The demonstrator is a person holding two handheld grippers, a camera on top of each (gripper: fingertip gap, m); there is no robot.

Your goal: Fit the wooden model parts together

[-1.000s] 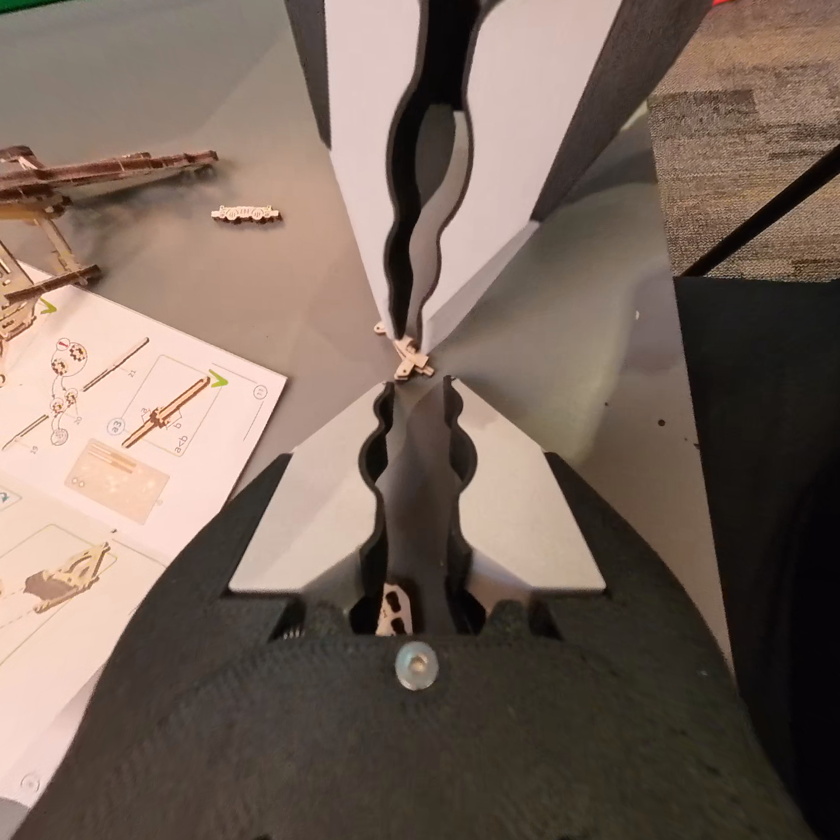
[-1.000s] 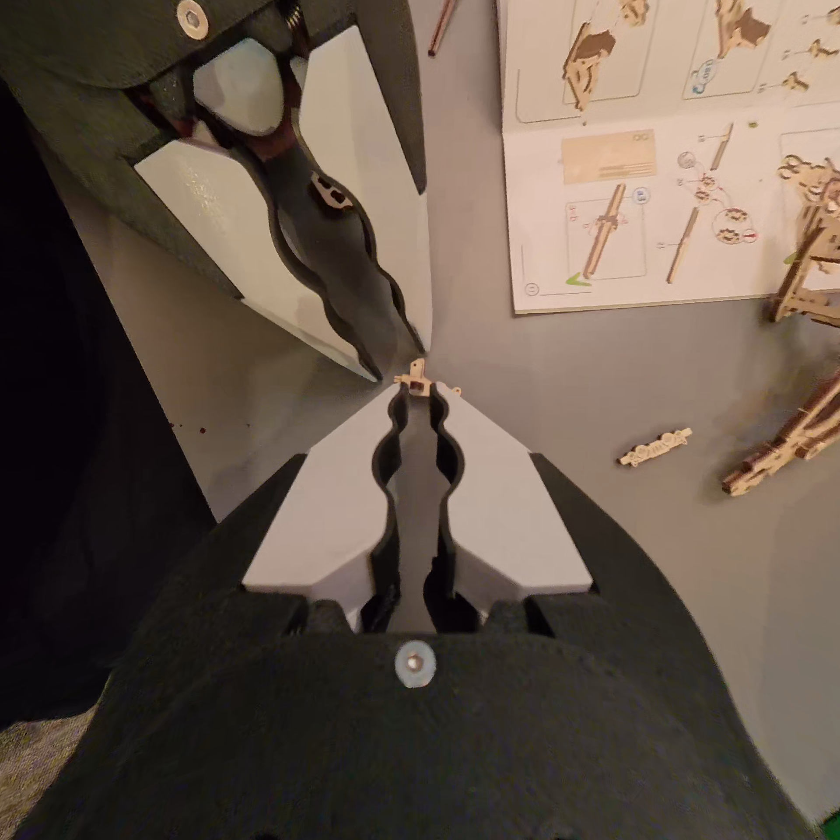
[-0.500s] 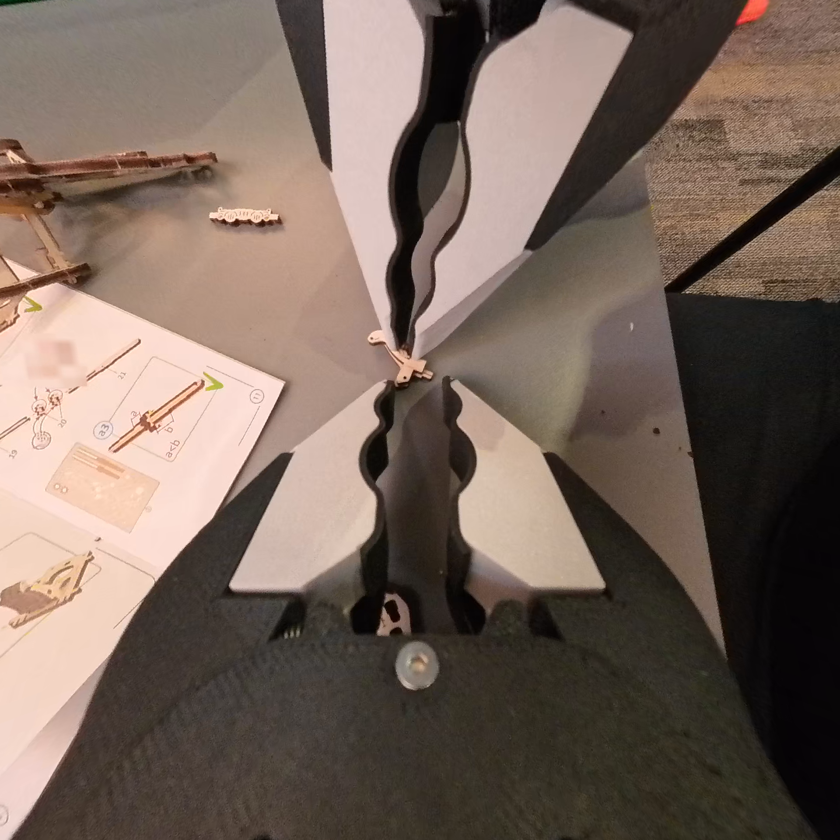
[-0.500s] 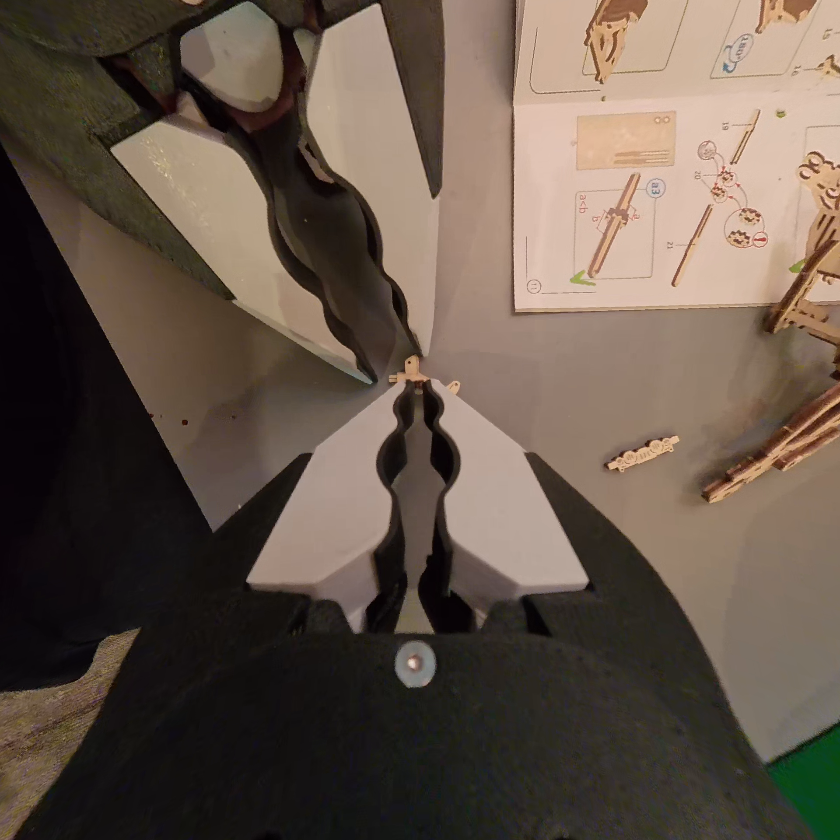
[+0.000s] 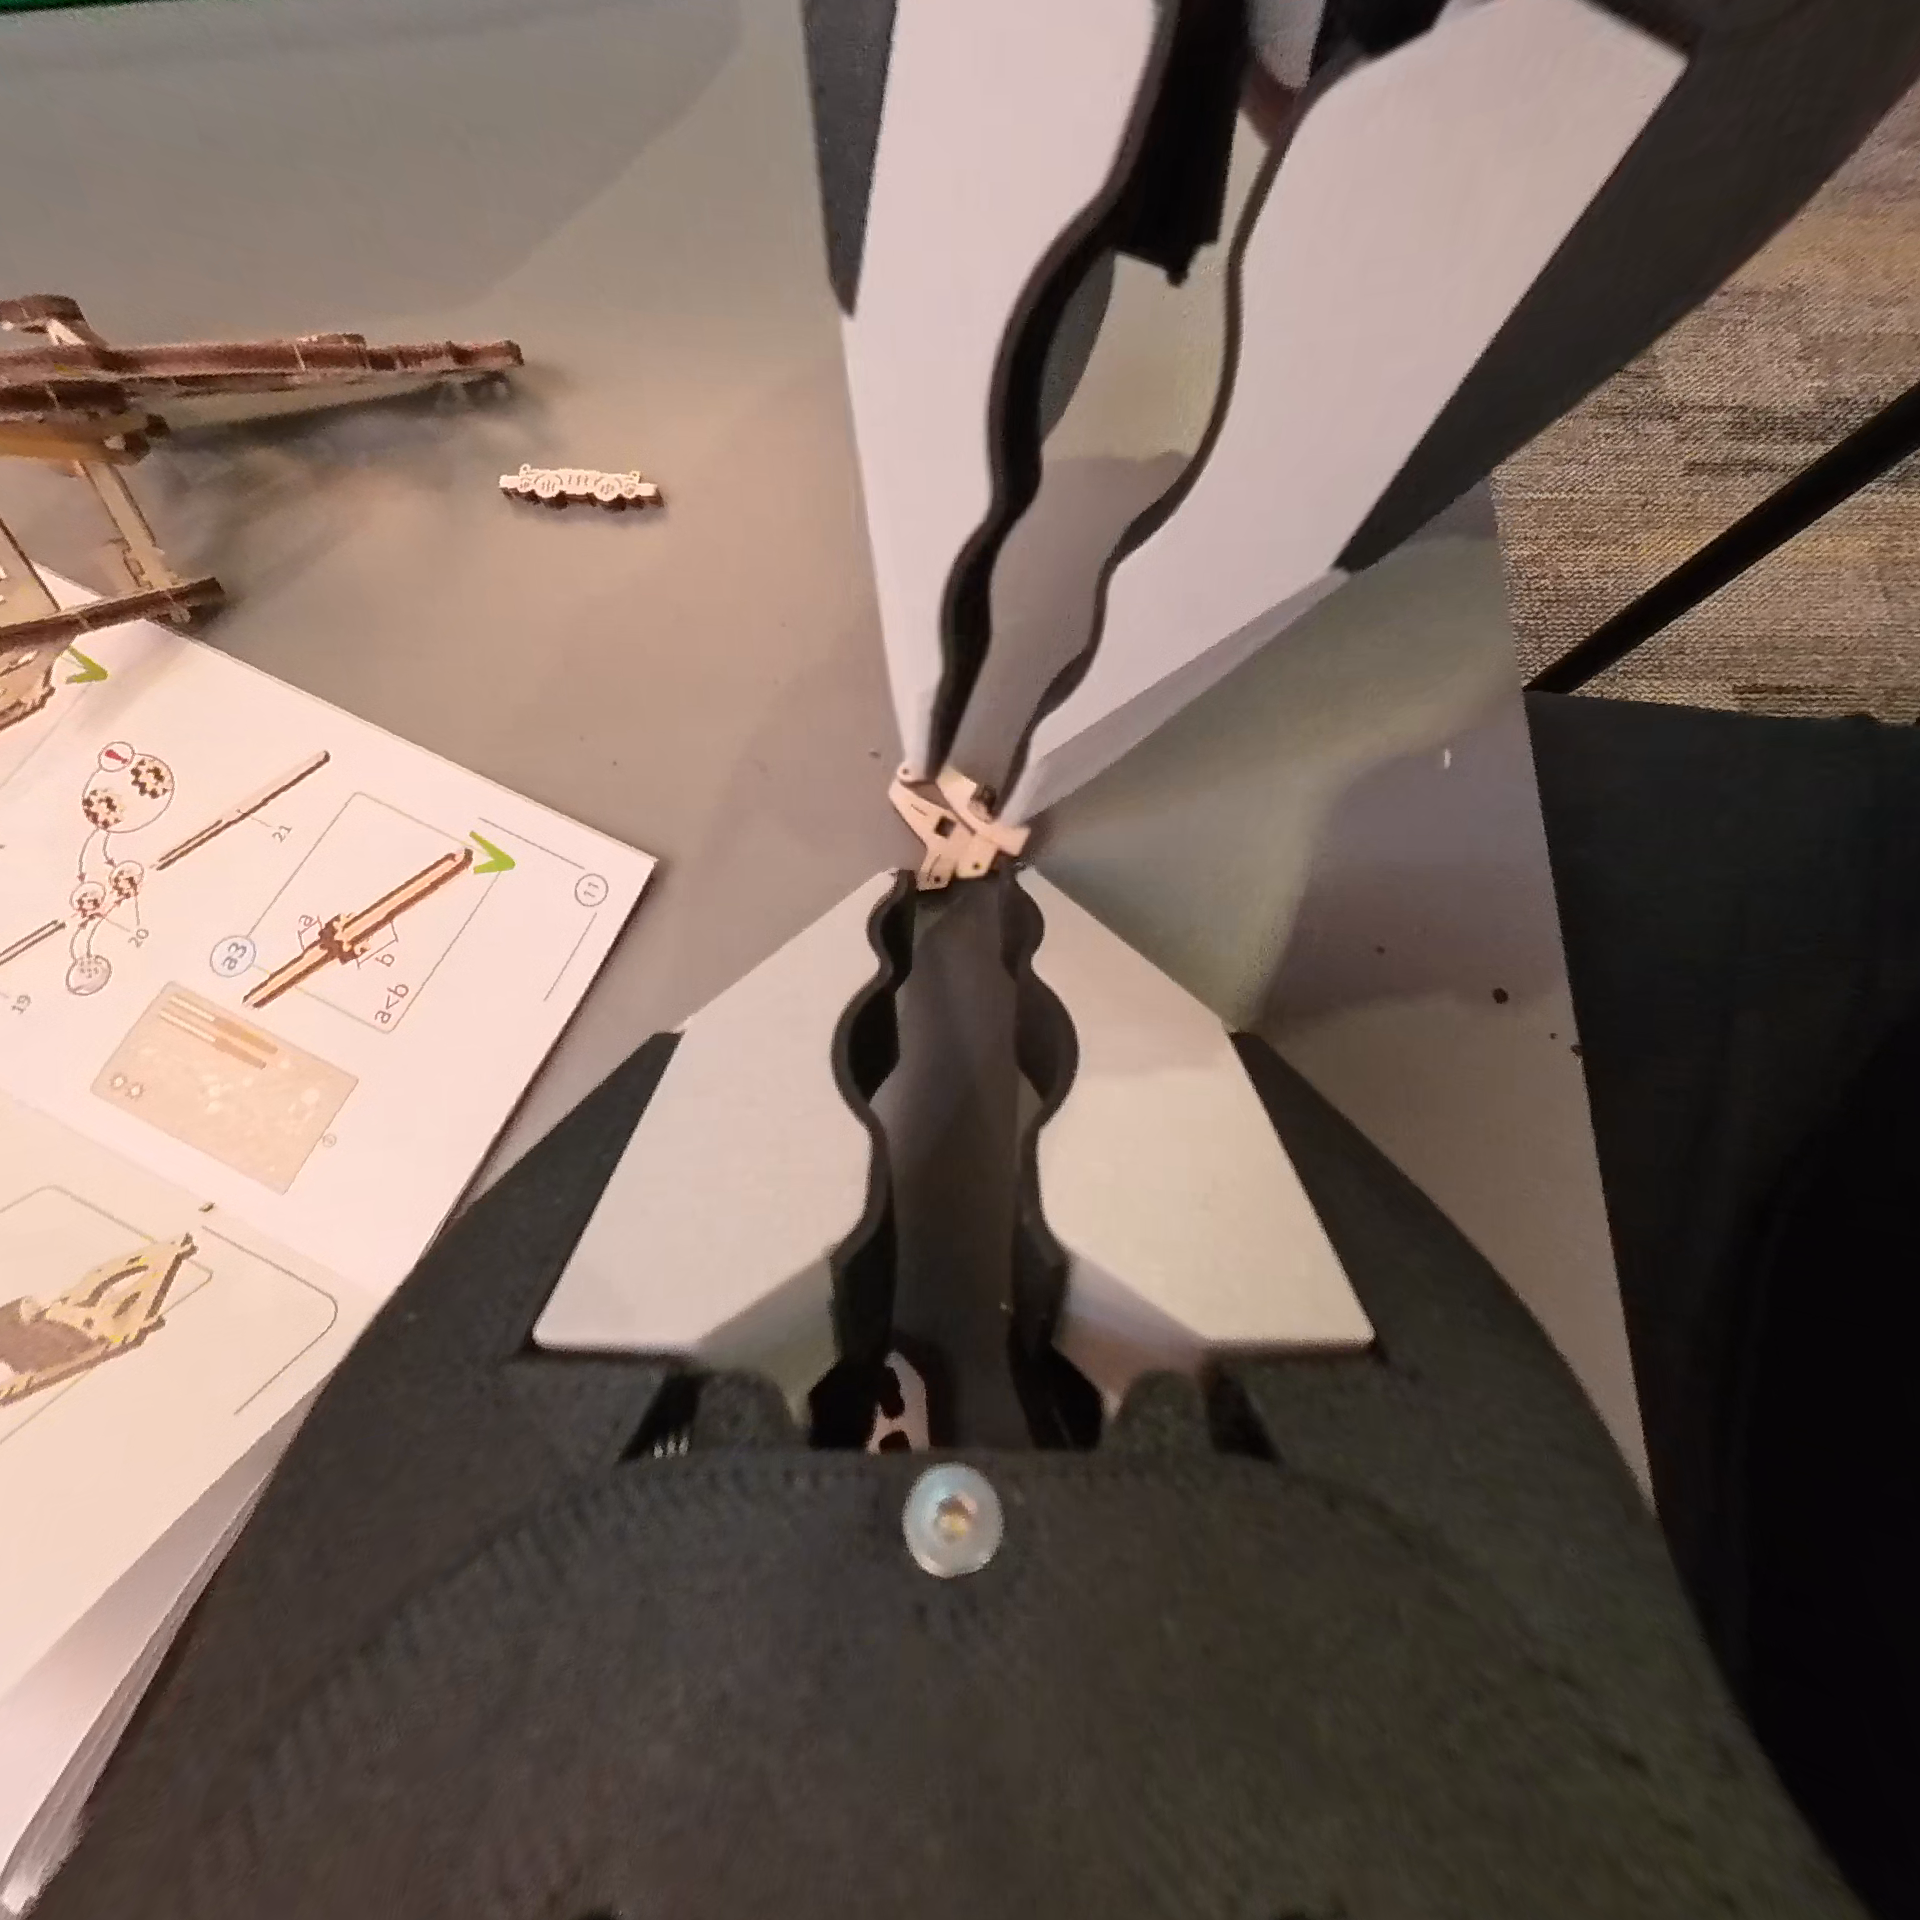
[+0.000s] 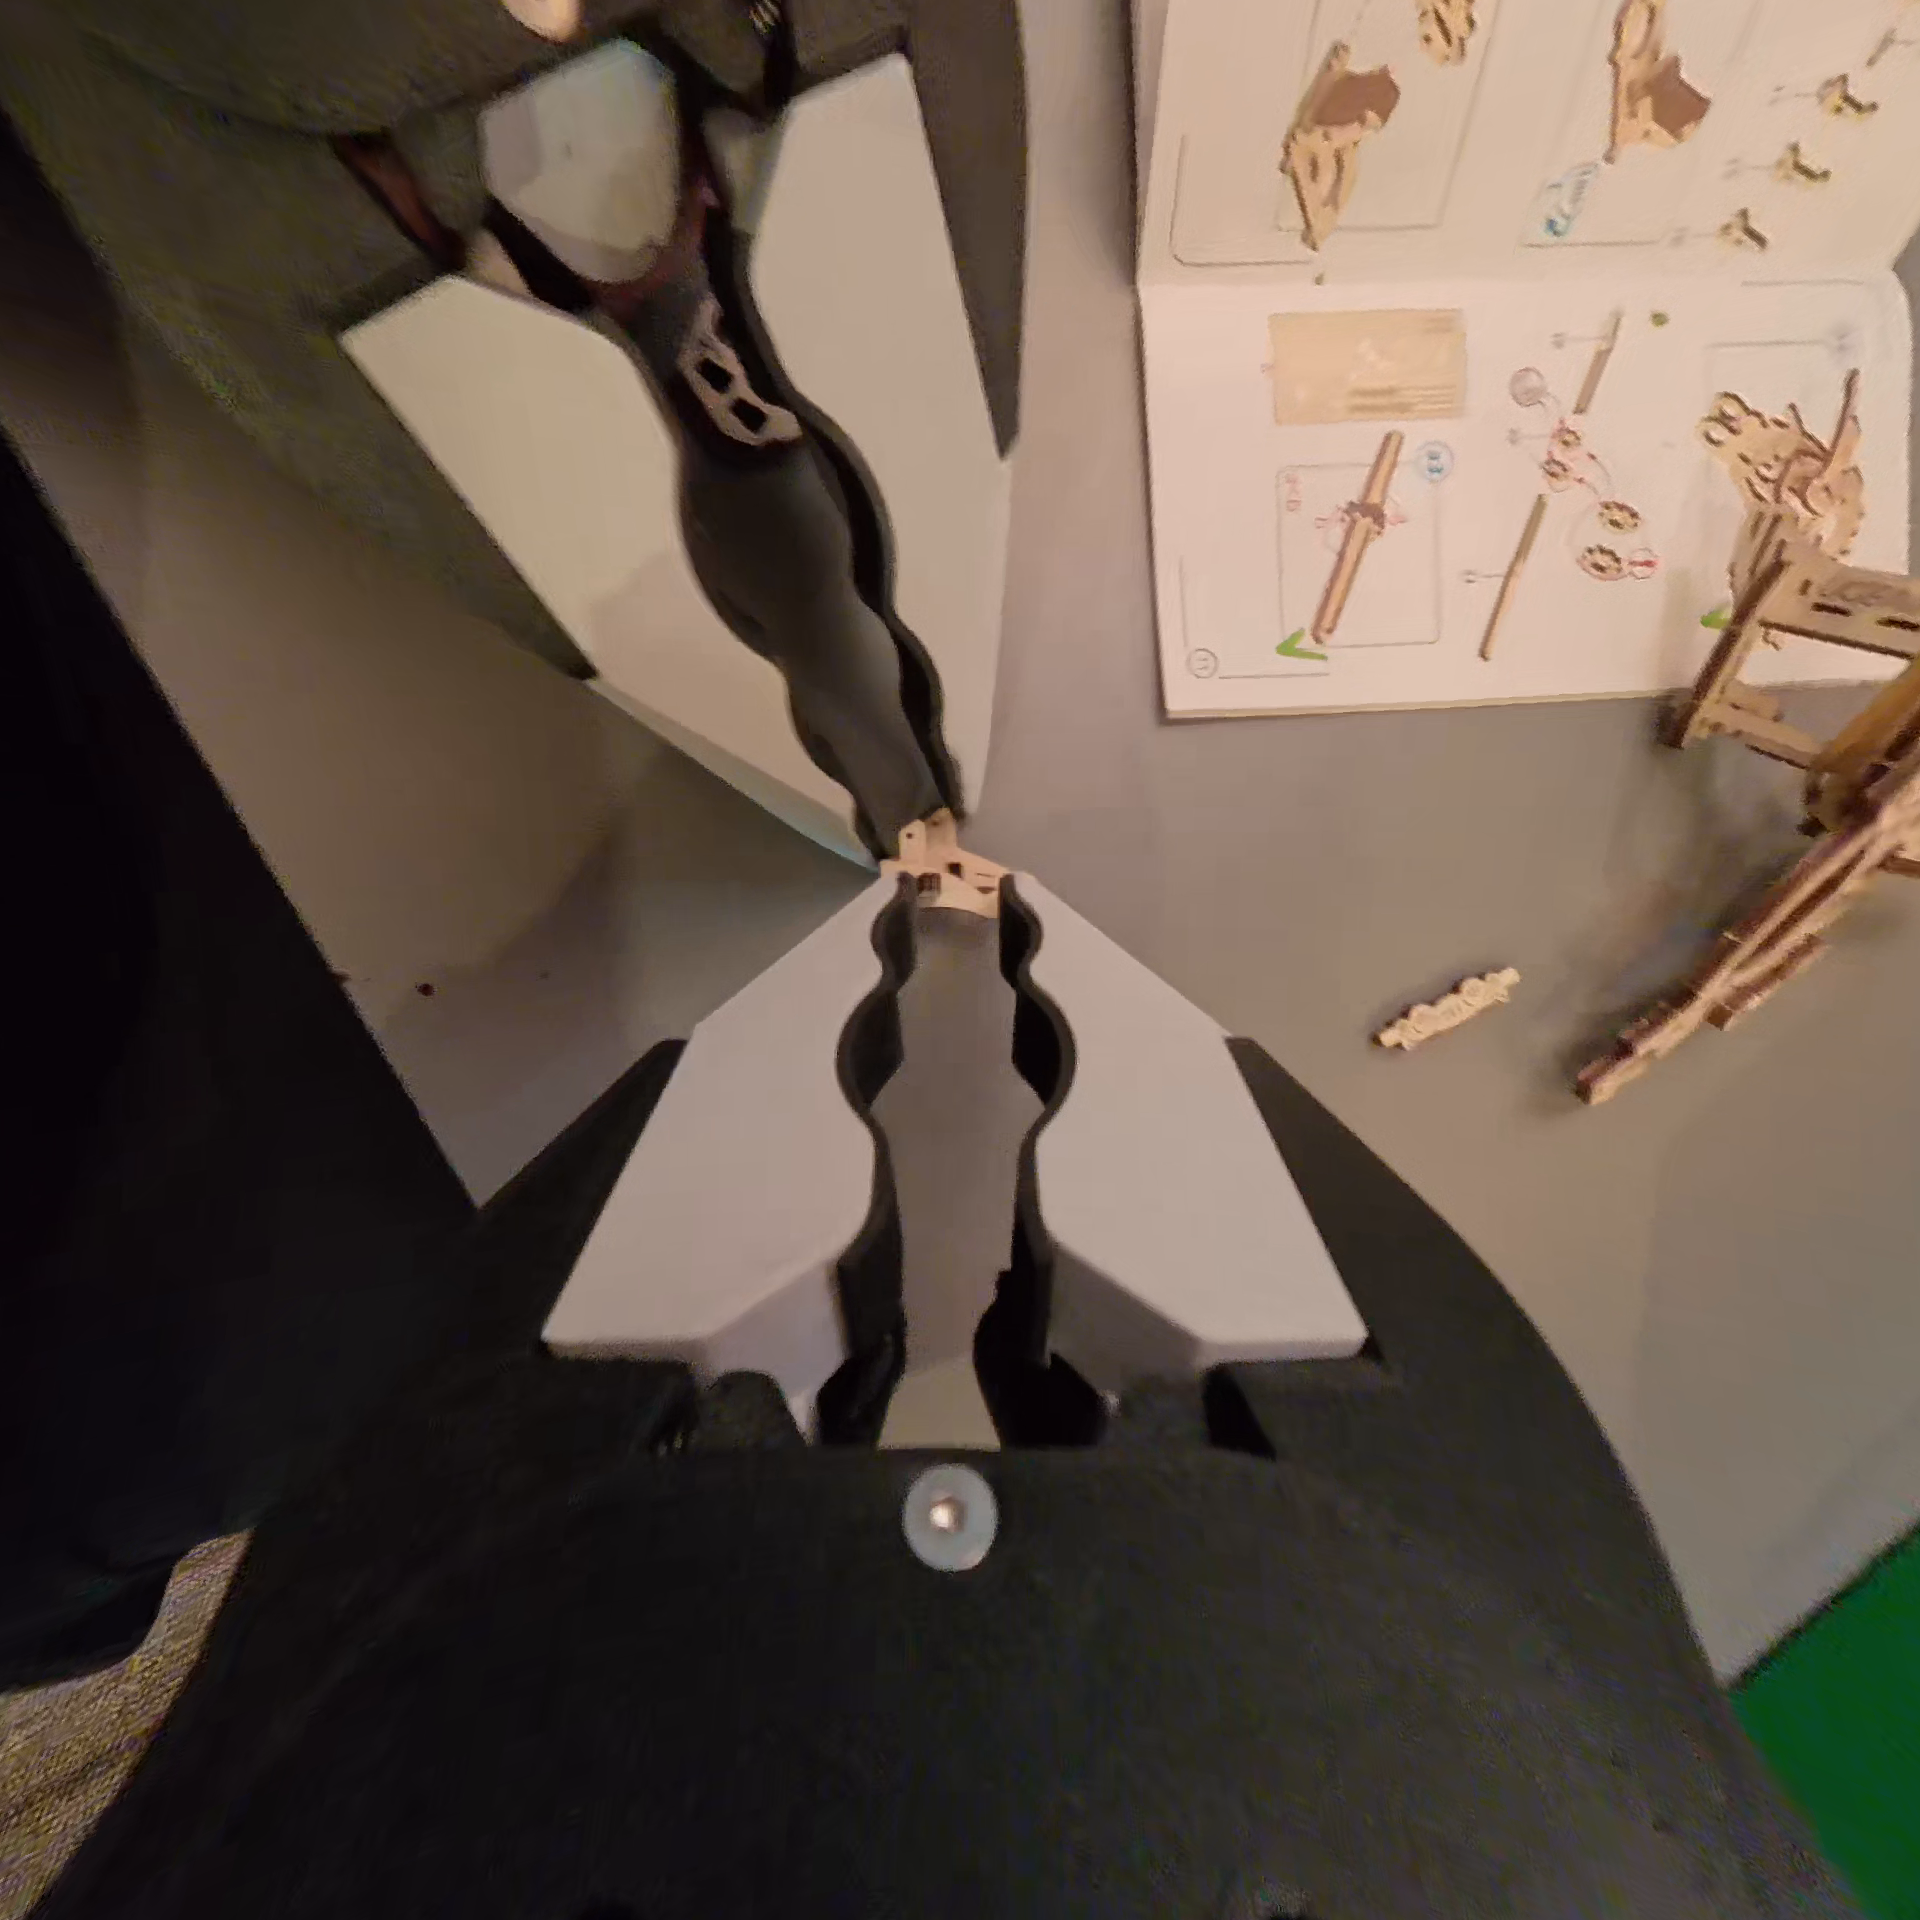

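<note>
Left gripper (image 5: 951, 878) and right gripper (image 6: 951, 894) meet tip to tip, each pinching the tiny wooden parts (image 5: 951, 826) above the grey table (image 5: 623, 260), seemingly touching. Right view alone shows the wooden model (image 6: 1797, 644) overlapping the instruction booklet (image 6: 1351, 499).

The instruction booklet (image 5: 312, 935) bears small step numbers and part codes; nothing else carries writing.
</note>
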